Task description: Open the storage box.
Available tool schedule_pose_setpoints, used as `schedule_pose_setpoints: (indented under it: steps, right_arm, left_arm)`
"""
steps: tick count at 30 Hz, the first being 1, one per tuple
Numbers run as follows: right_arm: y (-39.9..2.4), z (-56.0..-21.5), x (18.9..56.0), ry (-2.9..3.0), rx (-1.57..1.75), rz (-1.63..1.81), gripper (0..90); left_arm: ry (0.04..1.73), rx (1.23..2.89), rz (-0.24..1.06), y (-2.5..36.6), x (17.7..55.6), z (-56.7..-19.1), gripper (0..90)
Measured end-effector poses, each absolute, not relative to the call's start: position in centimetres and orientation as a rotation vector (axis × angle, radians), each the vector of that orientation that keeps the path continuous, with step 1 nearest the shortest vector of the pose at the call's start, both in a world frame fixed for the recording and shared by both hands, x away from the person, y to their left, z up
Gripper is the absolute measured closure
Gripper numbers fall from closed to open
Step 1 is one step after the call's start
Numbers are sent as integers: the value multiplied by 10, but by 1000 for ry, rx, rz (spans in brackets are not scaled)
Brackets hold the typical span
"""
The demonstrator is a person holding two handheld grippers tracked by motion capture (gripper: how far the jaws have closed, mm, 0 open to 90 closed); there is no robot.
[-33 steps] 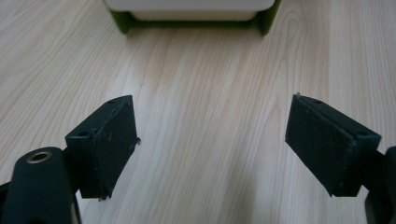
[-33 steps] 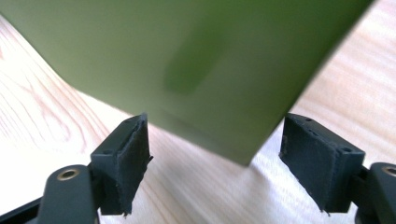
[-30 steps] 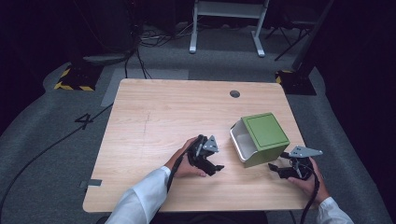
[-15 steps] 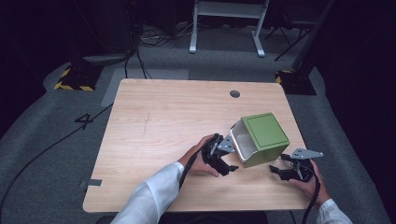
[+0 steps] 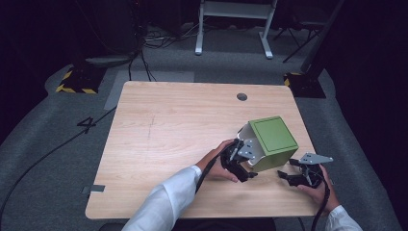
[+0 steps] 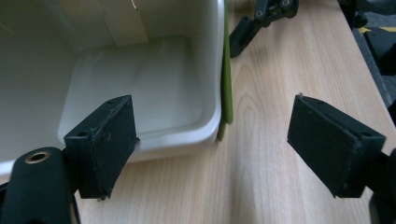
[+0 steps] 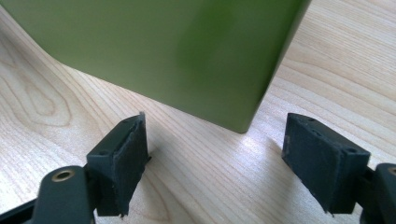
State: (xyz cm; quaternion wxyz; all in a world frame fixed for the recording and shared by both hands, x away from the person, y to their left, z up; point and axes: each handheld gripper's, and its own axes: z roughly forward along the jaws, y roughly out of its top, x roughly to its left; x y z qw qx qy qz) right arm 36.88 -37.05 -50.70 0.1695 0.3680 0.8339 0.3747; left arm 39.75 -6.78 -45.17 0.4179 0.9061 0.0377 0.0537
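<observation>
A green box [image 5: 273, 139] with a white inside lies on its side on the wooden table [image 5: 173, 120], its open mouth facing left. My left gripper [image 5: 245, 166] is open at that mouth. In the left gripper view one jaw overlaps the white rim [image 6: 187, 142] and the other stands over bare wood; the green outer wall [image 6: 227, 93] runs between them. My right gripper [image 5: 286, 175] is open just in front of the box. In the right gripper view the green box's near corner [image 7: 238, 123] stands between the jaws, a little beyond them.
A round cable hole [image 5: 242, 96] sits near the table's far edge. The table's front edge runs close behind both hands. A white frame stand [image 5: 233, 29] and cables lie on the grey floor beyond the table. The right gripper [image 6: 261, 18] appears at the top of the left gripper view.
My left hand and gripper moved right across the table, from the middle front up to the box's open mouth. The right gripper has barely moved.
</observation>
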Motion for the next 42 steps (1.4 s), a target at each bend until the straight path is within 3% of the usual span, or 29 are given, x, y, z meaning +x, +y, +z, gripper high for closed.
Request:
schedule_pose_setpoints:
  steps: [14,27,31,42]
  right_arm:
    - [-371,-507,369,2370,1046,1065,223]
    - [-371,-507,369,2370,1046,1067,224]
    - [-371,-507,369,2370,1045,1067,224]
    - [-371,-507,368,2368,1048,1067,224]
  left_arm:
    - [60,2342,89,-79,403,-459,205]
    - [141,2336,73,-44,406,-460,437]
    - [138,2337,76,-38,407,-461,553]
    - [106,2362,74,-39,402,-464,605]
